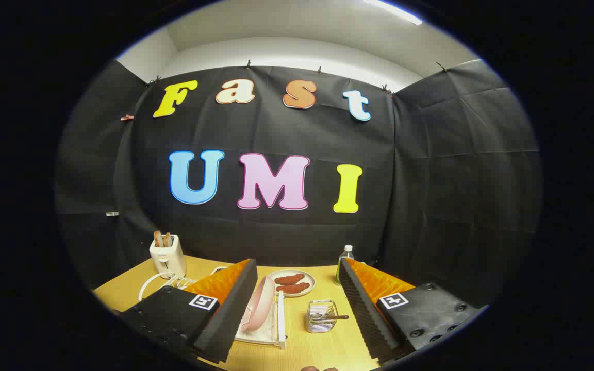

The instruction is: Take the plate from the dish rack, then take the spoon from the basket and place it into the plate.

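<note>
Across the lower part of the booth, in front of the black cloth wall, runs the wooden surface that carries everything. The tongs hang above its near edge with their fingers spread wide, holding nothing; each finger carries a small square marker on its housing.

Between the fingers, close against the left one, sits the white dish rack. The pink plate stands on edge in that rack, leaning toward the left finger, its rim apart from the pad as far as can be told. To the right of the rack, also between the fingers and nearer the right one, stands the small wire basket. The spoon lies in it, its dark handle sticking out over the basket's rim toward the right finger.

Beyond the rack, farther back on the surface, a pale round dish holds two brown pieces of food. Off to the left, near the wall, a white toaster has two slices of toast poking up from its slots, and its white cord loops over the surface beside it. Behind the tip of the right finger stands a clear bottle with a white cap.
</note>
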`<move>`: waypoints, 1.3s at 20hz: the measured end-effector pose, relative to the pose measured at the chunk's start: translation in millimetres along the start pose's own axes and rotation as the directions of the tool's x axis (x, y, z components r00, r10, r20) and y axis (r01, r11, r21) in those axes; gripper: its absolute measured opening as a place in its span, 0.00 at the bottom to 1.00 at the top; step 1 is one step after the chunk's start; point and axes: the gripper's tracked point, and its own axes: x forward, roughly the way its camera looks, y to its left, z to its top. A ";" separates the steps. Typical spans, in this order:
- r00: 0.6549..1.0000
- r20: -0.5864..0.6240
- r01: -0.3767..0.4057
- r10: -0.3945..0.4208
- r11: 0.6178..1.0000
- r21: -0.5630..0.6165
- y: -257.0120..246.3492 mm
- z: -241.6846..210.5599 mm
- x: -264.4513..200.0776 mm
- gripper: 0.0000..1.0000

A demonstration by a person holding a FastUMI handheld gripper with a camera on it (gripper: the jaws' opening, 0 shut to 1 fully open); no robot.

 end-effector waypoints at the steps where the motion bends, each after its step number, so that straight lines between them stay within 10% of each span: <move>1: 1.000 -0.005 -0.007 0.007 1.000 -0.002 2.0 -1.6 1.6 0.97; 26: 0.973 -0.226 -0.065 0.055 0.997 -0.038 25.1 -54.4 43.1 0.98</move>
